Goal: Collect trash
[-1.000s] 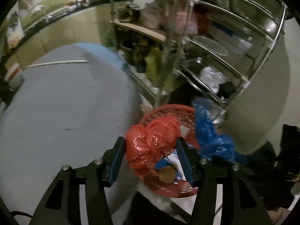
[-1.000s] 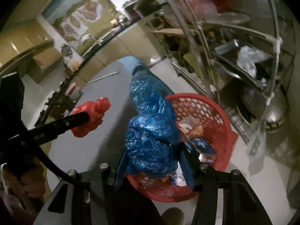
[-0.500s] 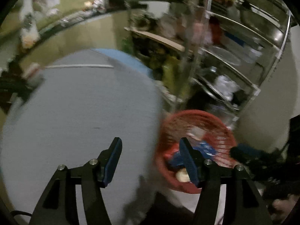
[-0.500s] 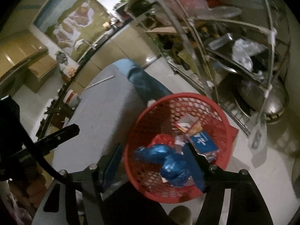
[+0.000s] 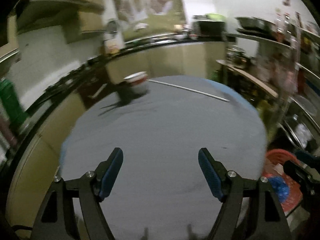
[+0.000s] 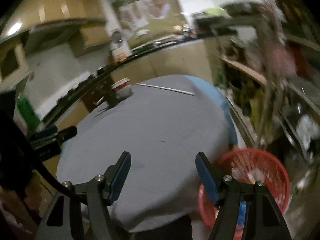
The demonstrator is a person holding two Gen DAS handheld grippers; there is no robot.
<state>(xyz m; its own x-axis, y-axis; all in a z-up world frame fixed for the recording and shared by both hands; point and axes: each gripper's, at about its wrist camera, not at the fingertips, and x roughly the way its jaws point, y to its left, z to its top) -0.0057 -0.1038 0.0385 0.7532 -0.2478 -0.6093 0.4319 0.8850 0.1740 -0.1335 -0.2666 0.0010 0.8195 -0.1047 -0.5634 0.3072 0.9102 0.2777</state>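
Both hand-held grippers are empty: the left hand-held gripper [image 5: 160, 172] has just been opening wider with nothing between its pads, and the right hand-held gripper [image 6: 163, 175] gapes over the grey counter [image 5: 160, 124]. Bagged trash [image 5: 279, 188] sits in the red basket [image 6: 266, 166] (beside the counter's edge). One risk: a fast blurred sweep could clip the white rod [image 5: 190, 89] or the red-rimmed tub [image 5: 137, 81].

The grey counter [image 5: 164, 132] lies bare and open across its middle. At its far edge a red-and-white tub [image 5: 138, 81] and a thin white rod [image 5: 188, 89] stand in the way. To the right, a cluttered metal rack [image 6: 284, 100] (blurred) and a red basket [image 6: 260, 172] hem the passage.
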